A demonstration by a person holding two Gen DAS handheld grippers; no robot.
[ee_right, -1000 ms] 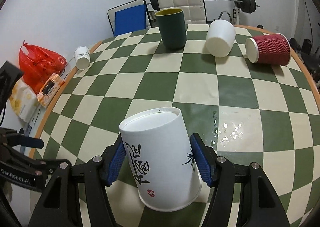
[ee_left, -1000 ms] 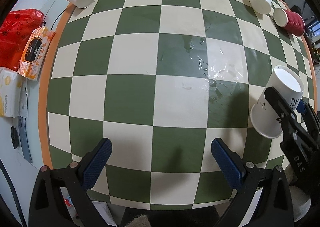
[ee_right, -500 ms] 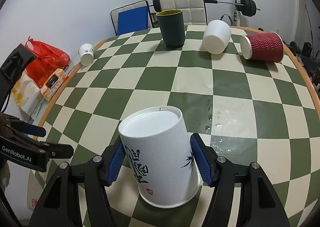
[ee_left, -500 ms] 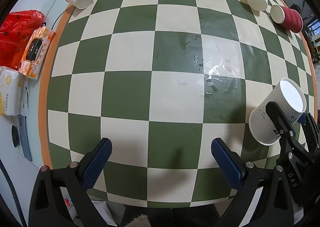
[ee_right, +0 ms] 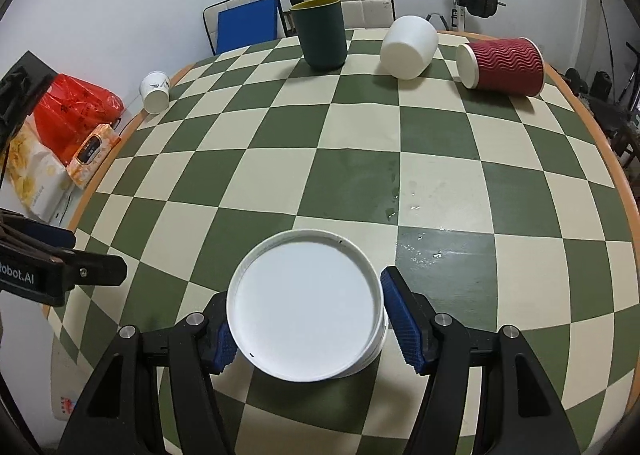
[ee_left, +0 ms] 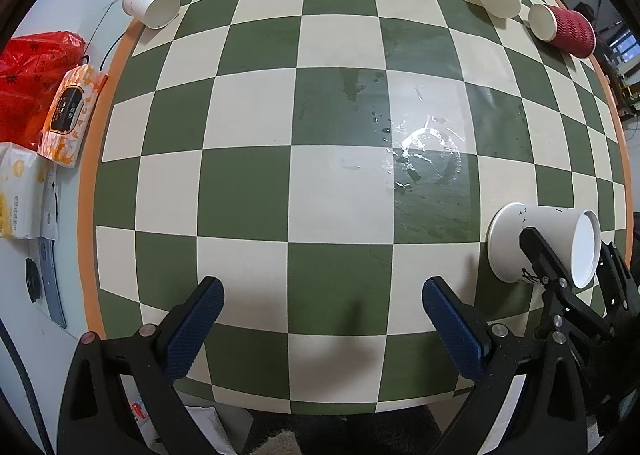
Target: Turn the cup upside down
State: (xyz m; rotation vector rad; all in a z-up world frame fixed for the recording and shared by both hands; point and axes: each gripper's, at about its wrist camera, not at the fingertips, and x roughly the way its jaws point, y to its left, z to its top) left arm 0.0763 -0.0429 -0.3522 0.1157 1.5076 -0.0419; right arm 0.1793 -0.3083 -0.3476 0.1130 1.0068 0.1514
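Checkered table point(ee_right: 360, 183), red bag point(ee_right: 76, 111) left, wet patch point(ee_right: 432, 247) mid, chairs and barbell behind; my left claw point(ee_left: 320, 319) hangs spread and empty, my right claw point(ee_right: 308, 319) pinches the cup point(ee_right: 304, 311), base toward camera, rim hidden.

Both views are bright and evenly lit, with light that seems to come from overhead. Strong fisheye distortion bows the checkered table point(ee_left: 256, 183) into a dome, and black vignetting fills the corners. White glare flares off a wet patch point(ee_left: 424, 143) near the table's middle; it is fainter in the right wrist view point(ee_right: 420, 247). Soft shadows lie under the white cup point(ee_right: 304, 311) and the near edge. Focus is sharp centrally, and the far background looks slightly soft.
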